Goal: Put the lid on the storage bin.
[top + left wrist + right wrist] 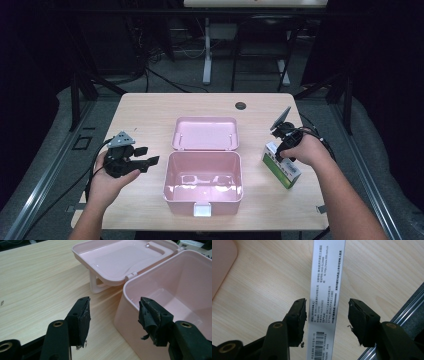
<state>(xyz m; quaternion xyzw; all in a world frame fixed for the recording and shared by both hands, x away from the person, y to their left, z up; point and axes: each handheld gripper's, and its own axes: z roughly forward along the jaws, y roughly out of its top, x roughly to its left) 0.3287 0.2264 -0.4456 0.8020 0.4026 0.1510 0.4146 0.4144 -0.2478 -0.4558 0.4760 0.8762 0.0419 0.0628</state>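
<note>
Right gripper stands over the white and green medicine box, jaws wide on both sides of it, not squeezing yet. That box lies at about 3 o'clock from the open pink box on the wooden table. Left gripper waits wide open at 9 o'clock, holding nothing. If the jaws close crooked, the medicine box could twist, slip out or get squashed.

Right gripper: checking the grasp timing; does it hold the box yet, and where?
No. The right gripper straddles the white box, jaws open, not clamped.
</note>
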